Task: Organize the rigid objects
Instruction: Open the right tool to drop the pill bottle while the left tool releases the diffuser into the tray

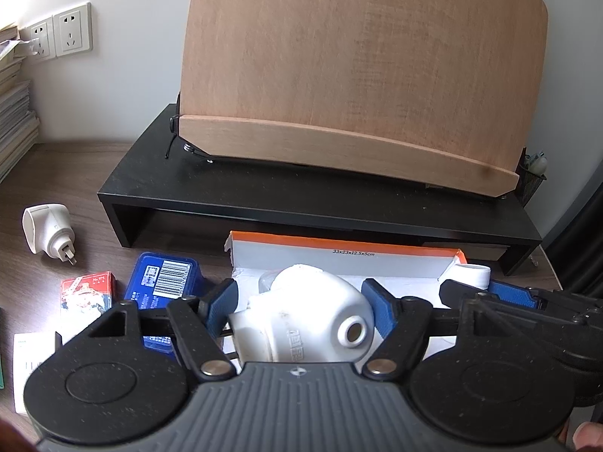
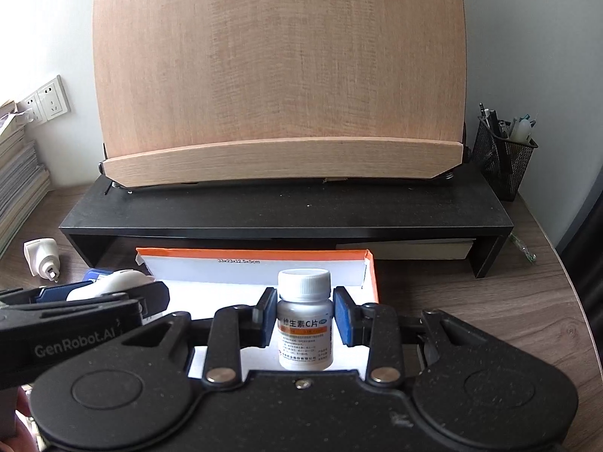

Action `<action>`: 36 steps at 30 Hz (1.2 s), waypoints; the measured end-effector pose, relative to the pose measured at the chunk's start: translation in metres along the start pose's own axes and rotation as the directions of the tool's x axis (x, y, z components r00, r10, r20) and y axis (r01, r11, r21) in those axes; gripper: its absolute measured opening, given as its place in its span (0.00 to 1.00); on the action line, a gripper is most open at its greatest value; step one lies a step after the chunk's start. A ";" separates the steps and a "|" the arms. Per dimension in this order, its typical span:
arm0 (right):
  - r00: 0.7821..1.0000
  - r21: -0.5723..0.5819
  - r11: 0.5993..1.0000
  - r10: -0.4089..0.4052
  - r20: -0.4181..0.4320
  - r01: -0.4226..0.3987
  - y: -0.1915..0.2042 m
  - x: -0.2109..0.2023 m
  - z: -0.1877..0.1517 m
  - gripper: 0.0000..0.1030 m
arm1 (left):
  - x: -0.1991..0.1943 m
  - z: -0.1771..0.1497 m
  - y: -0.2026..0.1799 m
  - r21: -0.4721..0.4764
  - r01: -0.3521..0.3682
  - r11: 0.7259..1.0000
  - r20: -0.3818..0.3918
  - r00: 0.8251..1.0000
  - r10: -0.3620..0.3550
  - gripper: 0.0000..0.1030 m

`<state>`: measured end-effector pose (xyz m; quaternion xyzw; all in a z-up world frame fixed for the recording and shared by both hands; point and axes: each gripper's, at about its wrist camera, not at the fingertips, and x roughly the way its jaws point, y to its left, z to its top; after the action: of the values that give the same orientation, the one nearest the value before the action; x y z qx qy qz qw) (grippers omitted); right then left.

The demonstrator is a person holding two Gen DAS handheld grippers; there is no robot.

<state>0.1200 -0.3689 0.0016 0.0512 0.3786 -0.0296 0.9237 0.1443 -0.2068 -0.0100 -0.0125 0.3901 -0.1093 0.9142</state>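
Right wrist view: right gripper (image 2: pixel 304 316) brackets upright white-capped pill bottle (image 2: pixel 305 318), long axis vertical, inside shallow orange-rimmed white cardboard box (image 2: pixel 371 275); pads (image 2: pixel 342 314) seem just shy of contact. Left gripper (image 1: pixel 303 305) spread around white rounded plastic fitting (image 1: pixel 312 316), socket facing near, over box's left end.

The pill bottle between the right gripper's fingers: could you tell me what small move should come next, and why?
Probably lift the right gripper straight up: the pill bottle stands upright inside the orange-edged box, and gaps show between both pads and it.
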 end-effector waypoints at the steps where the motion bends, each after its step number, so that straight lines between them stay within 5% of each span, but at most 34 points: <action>1: 1.000 -0.001 1.000 0.001 0.000 -0.001 -0.001 0.000 0.000 0.39 | 0.000 -0.001 0.000 -0.001 0.001 1.000 0.000 1.000 -0.001 0.71; 18: 1.000 0.000 1.000 -0.004 0.009 0.004 -0.018 0.021 0.004 0.44 | 0.019 -0.005 -0.001 -0.001 0.029 1.000 0.005 1.000 -0.029 0.71; 29: 0.995 0.031 0.999 -0.019 0.094 0.016 -0.038 -0.021 0.000 0.50 | 0.028 -0.004 -0.024 0.032 0.120 0.992 0.027 0.992 -0.121 0.71; 36: 0.993 0.041 0.999 -0.022 0.117 0.017 -0.039 -0.045 -0.010 0.56 | 0.009 -0.005 -0.029 0.050 0.116 0.992 0.033 0.992 -0.118 0.82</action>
<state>0.0770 -0.4058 0.0233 0.0641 0.3233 -0.0490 0.9428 0.1413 -0.2371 -0.0162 -0.0154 0.3698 -0.1719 0.9130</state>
